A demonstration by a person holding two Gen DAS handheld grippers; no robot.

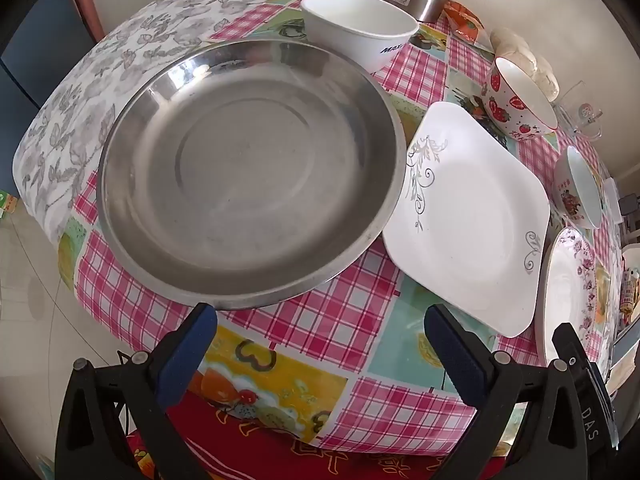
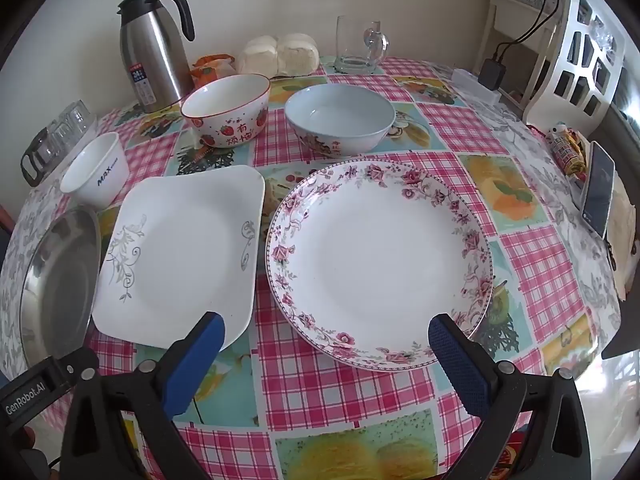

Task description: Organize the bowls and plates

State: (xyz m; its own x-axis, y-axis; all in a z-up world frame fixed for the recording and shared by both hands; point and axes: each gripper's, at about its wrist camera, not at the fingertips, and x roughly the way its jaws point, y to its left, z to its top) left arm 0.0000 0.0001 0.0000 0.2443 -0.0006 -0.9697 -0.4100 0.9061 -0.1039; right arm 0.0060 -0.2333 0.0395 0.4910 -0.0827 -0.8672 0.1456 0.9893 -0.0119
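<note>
Nothing is looking stacked yet: the steel dish (image 1: 248, 172), square plate (image 2: 180, 252) and flowered plate (image 2: 380, 264) are lying separately along the tabletop's near edge, three bowls sitting behind, while the left gripper (image 1: 320, 344) and right gripper (image 2: 326, 354) are hovering with jaws wide apart, empty.

Both hand-held grippers (image 1: 320, 320) (image 2: 326, 330) wide open, empty

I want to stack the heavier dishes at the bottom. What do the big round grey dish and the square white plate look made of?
The round dish looks like stainless steel: grey brushed surface, mirror glints along its rim. The square plate looks like glazed ceramic or opal glass: smooth glossy white with a printed grey vine; which of the two is unclear.
</note>
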